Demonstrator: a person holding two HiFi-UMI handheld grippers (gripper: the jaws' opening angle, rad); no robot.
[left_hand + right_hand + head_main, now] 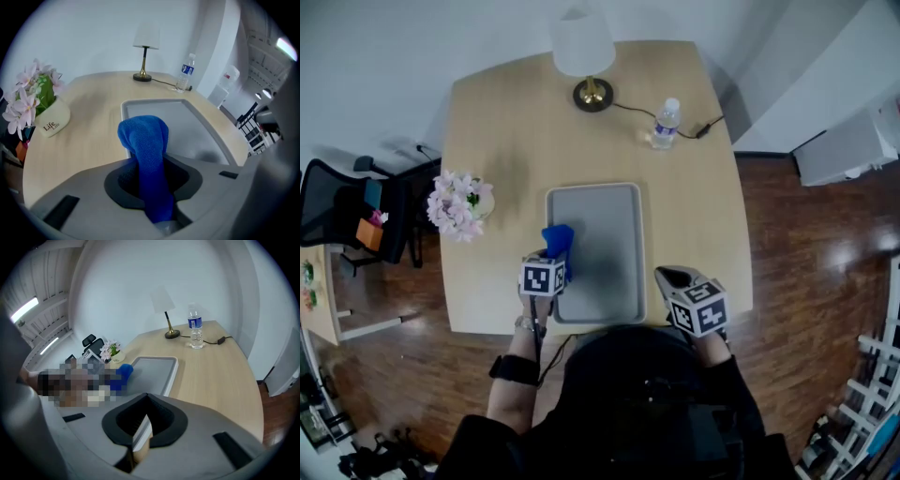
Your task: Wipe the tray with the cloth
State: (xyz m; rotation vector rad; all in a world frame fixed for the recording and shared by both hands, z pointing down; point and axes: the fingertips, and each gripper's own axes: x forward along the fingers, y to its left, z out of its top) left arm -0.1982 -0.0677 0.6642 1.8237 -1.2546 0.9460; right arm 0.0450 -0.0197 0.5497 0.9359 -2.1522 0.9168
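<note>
Your left claw (149, 185) squeezes the blue cloth (143, 136) at the tray's (619, 202) left edge. Your right claw (140, 432) pinches the tray's near right corner on the worktop (506, 141).

Cloth (559, 240): a solid bright blue is shown, with a towelling weave.
Tray (614, 272): a plain mid grey is seen, with a paler rim.
Counter (694, 216): pale beige wood grain is shown.
Lamp (583, 52): a white shade is set over a brass stem and a dark-ringed base.
Bottle (665, 122): clear, capped in white and banded in blue.
Flowers (453, 204): pale pink and white petals are mixed with green leaves.
Pot (52, 121): cream, lettered in dark print.
Floor (825, 272): dark reddish-brown boards, glossy.
Chair (337, 211): black.
Left gripper (147, 164): a grey shell and black fingers (123, 185) are seen. The cube is white, patterned with black squares.
Right gripper (146, 401): coloured and patterned alike.
</note>
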